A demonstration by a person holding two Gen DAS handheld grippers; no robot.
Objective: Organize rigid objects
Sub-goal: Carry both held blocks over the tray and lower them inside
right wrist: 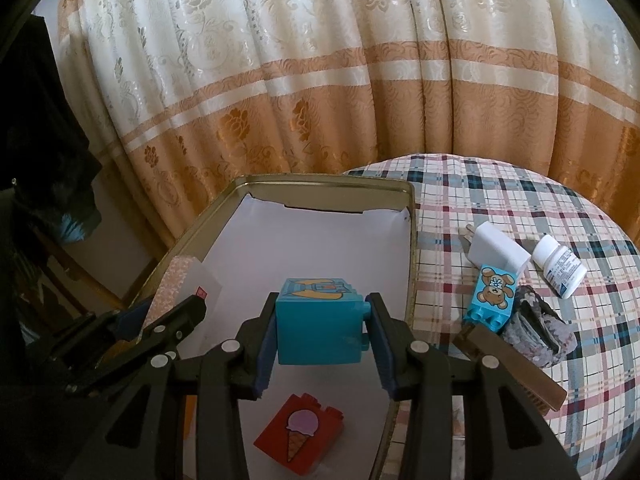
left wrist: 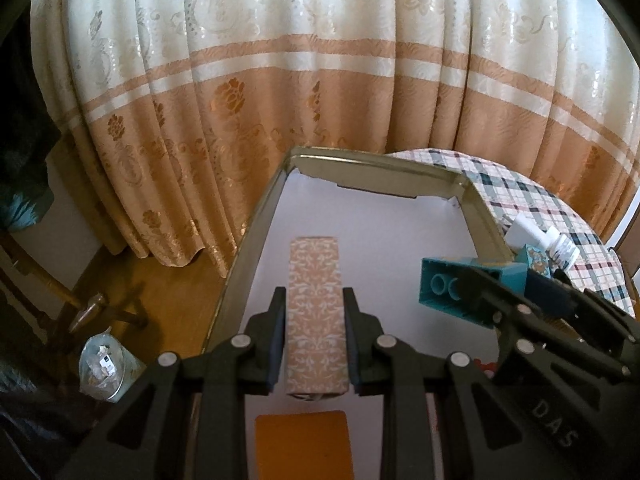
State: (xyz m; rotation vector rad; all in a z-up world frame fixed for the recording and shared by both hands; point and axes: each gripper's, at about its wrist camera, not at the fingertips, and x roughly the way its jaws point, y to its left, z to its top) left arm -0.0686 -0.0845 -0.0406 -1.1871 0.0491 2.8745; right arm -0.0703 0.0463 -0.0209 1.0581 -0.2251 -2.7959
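Nearest in the right wrist view, a red block point(right wrist: 299, 436) with an ice-cream picture lies on the white floor of the tin point(right wrist: 411, 240); an orange card point(left wrist: 304, 444) lies there too. Above them the right gripper point(right wrist: 323, 330) pinches a teal block point(right wrist: 320, 324) by its sides, over the tin's middle. The left gripper point(left wrist: 316, 340) is pressed onto a long patterned box point(left wrist: 316, 320), held lengthwise over the tin's left half. To do this well, I judge each piece should be lowered until it rests flat on the liner before the jaws spread, the box parallel to the left wall, the block clear of the red one. Farther off, on the checked cloth point(right wrist: 520, 200), a bear block point(right wrist: 491, 294), charger point(right wrist: 498, 252) and bottle point(right wrist: 560, 268) wait.
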